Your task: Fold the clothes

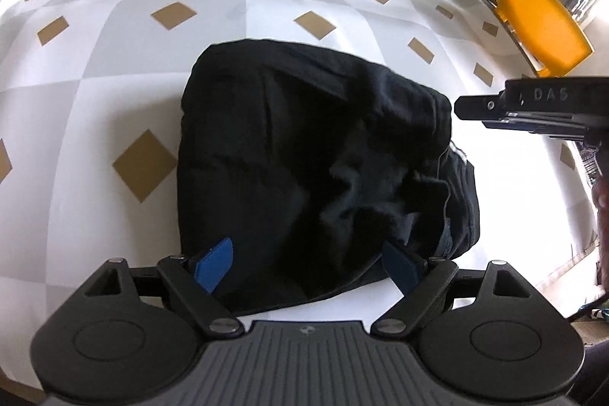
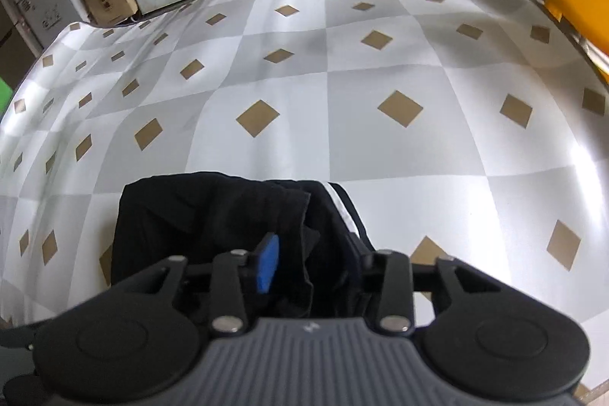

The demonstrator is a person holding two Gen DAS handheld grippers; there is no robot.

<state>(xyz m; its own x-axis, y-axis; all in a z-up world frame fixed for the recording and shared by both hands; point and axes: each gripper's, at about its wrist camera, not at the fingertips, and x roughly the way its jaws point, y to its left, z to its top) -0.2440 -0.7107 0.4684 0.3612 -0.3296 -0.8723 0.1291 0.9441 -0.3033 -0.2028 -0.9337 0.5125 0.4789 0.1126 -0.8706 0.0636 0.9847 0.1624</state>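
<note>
While my left gripper (image 1: 306, 263) hangs with fingers apart over the black garment (image 1: 304, 158) bunched on the bench (image 1: 114, 101), my right gripper (image 2: 310, 265) clamps its edge, seemingly for folding.

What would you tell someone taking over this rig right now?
Left gripper: open, jaws spread over the near edge of the black garment, gripping nothing.
Right gripper: jaws apart with cloth between them; whether it grips is unclear.
Garment: a bunched, partly folded bundle on the checked tablecloth, white stripes showing on its right side.
Left: flatten and finish the fold.
</note>
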